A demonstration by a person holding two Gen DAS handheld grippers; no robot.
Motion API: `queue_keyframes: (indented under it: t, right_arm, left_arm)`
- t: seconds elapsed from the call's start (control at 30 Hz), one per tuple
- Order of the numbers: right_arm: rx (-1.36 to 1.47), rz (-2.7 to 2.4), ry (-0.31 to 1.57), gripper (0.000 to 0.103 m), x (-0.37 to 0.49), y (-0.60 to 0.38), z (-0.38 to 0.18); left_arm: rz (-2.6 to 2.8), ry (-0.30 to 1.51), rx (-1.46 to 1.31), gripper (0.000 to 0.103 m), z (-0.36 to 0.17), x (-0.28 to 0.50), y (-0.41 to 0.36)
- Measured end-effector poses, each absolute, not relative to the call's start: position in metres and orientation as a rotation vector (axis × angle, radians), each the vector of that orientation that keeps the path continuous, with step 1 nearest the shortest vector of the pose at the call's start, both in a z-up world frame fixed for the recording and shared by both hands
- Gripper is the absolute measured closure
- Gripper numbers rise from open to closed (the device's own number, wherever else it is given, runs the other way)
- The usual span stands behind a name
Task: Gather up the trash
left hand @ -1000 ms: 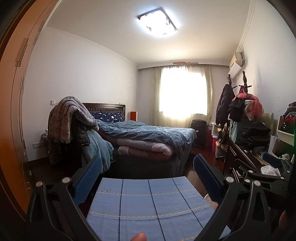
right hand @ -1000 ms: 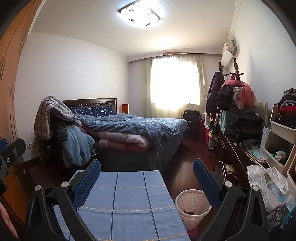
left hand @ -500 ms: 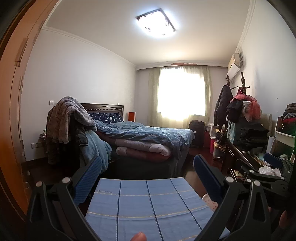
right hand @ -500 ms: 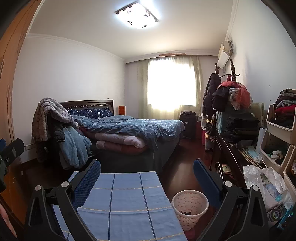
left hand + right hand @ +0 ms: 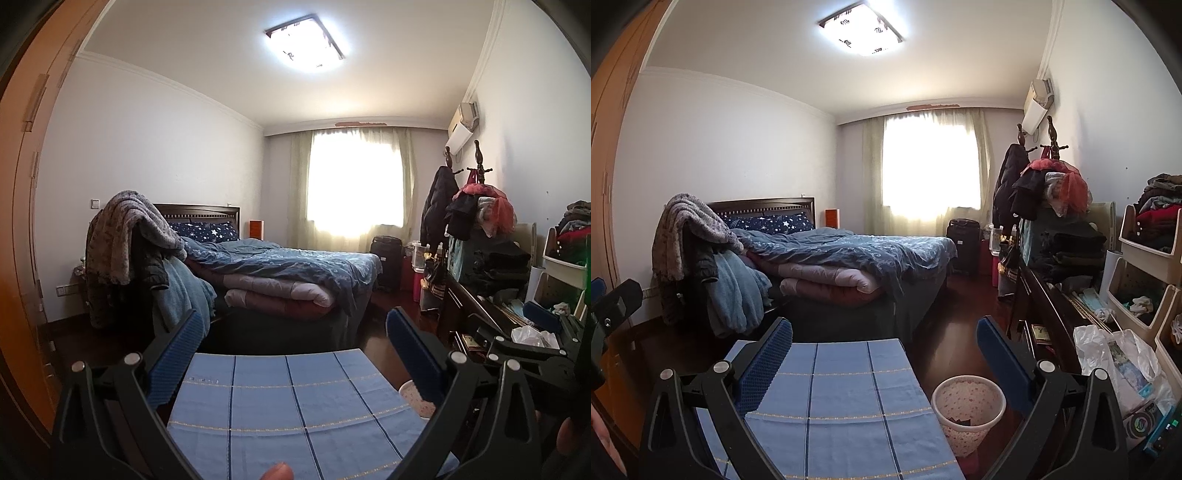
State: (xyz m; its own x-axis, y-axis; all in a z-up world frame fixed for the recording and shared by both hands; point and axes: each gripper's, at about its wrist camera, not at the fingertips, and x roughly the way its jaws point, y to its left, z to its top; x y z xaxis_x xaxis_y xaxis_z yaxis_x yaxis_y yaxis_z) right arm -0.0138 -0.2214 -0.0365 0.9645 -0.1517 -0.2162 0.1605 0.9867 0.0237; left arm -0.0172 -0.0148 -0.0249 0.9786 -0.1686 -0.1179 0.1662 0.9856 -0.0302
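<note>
Both grippers are held up over a table covered with a blue checked cloth (image 5: 295, 406), facing the bedroom. My left gripper (image 5: 295, 343) is open and empty. My right gripper (image 5: 886, 343) is open and empty; it also shows at the right edge of the left wrist view (image 5: 535, 332). A white speckled wastebasket (image 5: 967, 410) stands on the floor right of the table, with a dark scrap inside; its rim peeks out in the left wrist view (image 5: 417, 398). A crumpled white plastic bag (image 5: 1115, 362) lies on the dark desk at the right. No trash shows on the cloth.
A bed (image 5: 849, 258) with blue bedding stands ahead. A chair draped with blankets (image 5: 701, 251) is at the left. A dark desk (image 5: 1049, 306), piled clothes, storage bins (image 5: 1145, 266) and a coat rack line the right wall. An orange wardrobe (image 5: 26, 221) is at the left.
Both views drift slightly to the right and forward. The grippers stay open and empty.
</note>
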Motion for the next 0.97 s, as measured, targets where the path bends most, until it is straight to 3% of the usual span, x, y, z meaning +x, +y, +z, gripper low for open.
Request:
queue_keyframes:
  t: [0.97]
  right_arm:
    - [0.046, -0.156, 0.242, 0.003, -0.001, -0.224, -0.045]
  left_arm:
    - [-0.172, 0.119, -0.038, 0.003, -0.029, -0.006, -0.016]
